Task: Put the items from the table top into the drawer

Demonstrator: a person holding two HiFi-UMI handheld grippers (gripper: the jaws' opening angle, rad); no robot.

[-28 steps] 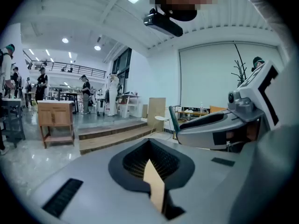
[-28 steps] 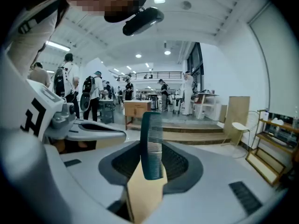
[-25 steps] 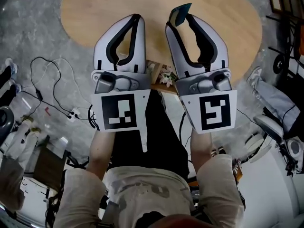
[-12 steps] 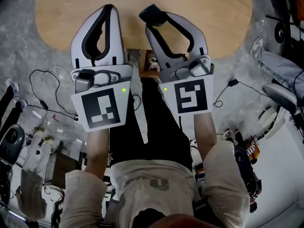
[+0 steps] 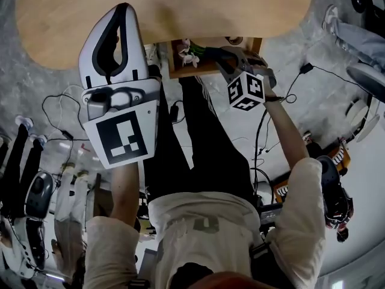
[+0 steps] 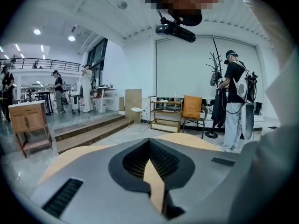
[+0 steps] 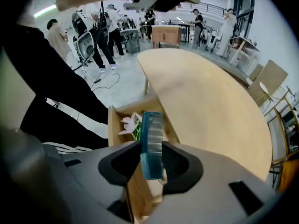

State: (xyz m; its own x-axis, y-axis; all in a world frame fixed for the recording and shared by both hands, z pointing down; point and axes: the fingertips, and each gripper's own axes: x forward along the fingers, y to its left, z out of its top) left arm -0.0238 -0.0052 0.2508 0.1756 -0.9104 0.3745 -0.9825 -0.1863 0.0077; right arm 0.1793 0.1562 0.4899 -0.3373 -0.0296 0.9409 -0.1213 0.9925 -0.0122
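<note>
One quick drop brings my right gripper [image 7: 152,161], clamped on the teal comb [image 7: 152,134], over the open drawer [image 5: 180,72], so release looks next; my left gripper [image 5: 123,8] is empty, jaws together.

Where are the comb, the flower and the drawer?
comb [image 7: 152,141], right gripper view, its toothed middle.
flower [image 7: 129,123], right gripper view, a pale petal.
drawer [image 7: 112,127], right gripper view, its left wall.
</note>
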